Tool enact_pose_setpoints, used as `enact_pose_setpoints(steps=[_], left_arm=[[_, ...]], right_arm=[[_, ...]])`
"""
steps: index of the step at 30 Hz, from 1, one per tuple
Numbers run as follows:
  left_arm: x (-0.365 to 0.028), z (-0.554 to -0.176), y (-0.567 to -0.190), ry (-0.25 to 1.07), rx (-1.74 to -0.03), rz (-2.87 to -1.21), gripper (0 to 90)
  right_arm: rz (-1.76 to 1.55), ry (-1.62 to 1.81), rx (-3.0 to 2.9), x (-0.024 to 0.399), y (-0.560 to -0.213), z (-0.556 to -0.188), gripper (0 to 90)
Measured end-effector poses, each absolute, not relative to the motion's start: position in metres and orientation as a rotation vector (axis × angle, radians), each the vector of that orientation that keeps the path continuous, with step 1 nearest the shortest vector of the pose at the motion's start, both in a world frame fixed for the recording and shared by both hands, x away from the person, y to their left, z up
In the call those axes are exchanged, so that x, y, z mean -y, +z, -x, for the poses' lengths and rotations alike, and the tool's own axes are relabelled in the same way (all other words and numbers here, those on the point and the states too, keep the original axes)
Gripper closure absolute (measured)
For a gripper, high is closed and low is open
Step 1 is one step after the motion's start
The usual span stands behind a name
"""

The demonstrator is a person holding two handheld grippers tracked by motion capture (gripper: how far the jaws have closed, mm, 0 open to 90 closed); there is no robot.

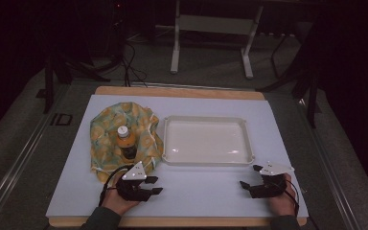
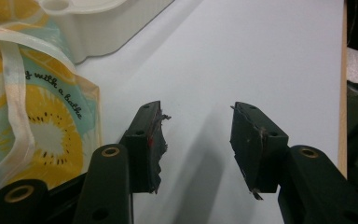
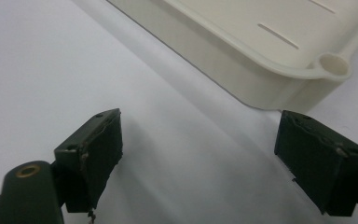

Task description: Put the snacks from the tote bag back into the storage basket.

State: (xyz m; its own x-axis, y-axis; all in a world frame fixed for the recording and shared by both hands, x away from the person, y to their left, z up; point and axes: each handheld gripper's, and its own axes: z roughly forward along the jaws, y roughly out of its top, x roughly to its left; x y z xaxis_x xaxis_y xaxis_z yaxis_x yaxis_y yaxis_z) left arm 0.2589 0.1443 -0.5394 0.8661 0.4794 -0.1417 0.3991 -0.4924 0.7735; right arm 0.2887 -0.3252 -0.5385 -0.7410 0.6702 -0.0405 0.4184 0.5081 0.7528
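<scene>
At the bottom of the high view, the person's two hands rest on the pale sheet-covered wooden table [image 1: 206, 191], each holding a black two-jaw gripper. The left gripper [image 1: 152, 184] sits lower left of centre, its jaws spread apart with nothing between them; in the left gripper view the same gripper [image 2: 196, 140] shows bare white table surface in the gap. The right gripper [image 1: 250, 176] lies at the lower right, near the table's front edge, also released: in the right gripper view its pads [image 3: 93, 149] stand wide apart over the empty white surface, gripping nothing.

Just beyond the left gripper, in the left-centre of the high view, lies a crumpled cloth bag printed with yellow citrus slices on pale turquoise [image 1: 110, 139]. In the left gripper view this bag [image 2: 42, 135] fills the left edge, just beside the left jaw, with a cream strap running down it. A small bottle of orange-brown drink with a white cap [image 1: 126, 142] stands upright on the bag.

To the right of the bag, in the middle of the high view, sits a shallow cream-white rectangular plastic tray [image 1: 206, 120], its left rim touching or just beside the bag. Its corner appears upper left in the left gripper view [image 2: 102, 28] and upper right in the right gripper view [image 3: 261, 79].

Farther back, at the top of the high view, stand the legs of a grey metal frame [image 1: 175, 48] on the dark floor.
</scene>
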Motion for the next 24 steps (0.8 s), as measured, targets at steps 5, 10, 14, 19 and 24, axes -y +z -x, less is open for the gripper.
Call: enact_pose_setpoints(steps=[5, 10, 14, 19, 24], left_arm=[[-0.145, -0.259, -0.538, 0.126, -0.638, -2.145, 52.9], [-0.145, -0.258, -0.538, 0.14, -0.648, -2.165, 52.9], [-0.143, -0.258, -0.537, 0.147, -0.649, -2.181, 52.8], [-0.142, -0.257, -0.534, 0.15, -0.647, -2.196, 52.7], [-0.142, -0.257, -0.528, 0.147, -0.648, -2.204, 52.4]], right_arm=[[-0.914, 1.142, -2.422, 0.329, -0.537, -0.288, 14.7], [-0.927, 1.135, -2.418, 0.329, -0.538, -0.289, 14.9], [-0.913, 1.107, -2.41, 0.327, -0.538, -0.288, 15.0], [-0.898, 1.056, -2.42, 0.323, -0.539, -0.287, 15.0], [-0.895, 1.038, -2.424, 0.322, -0.539, -0.288, 15.0]])
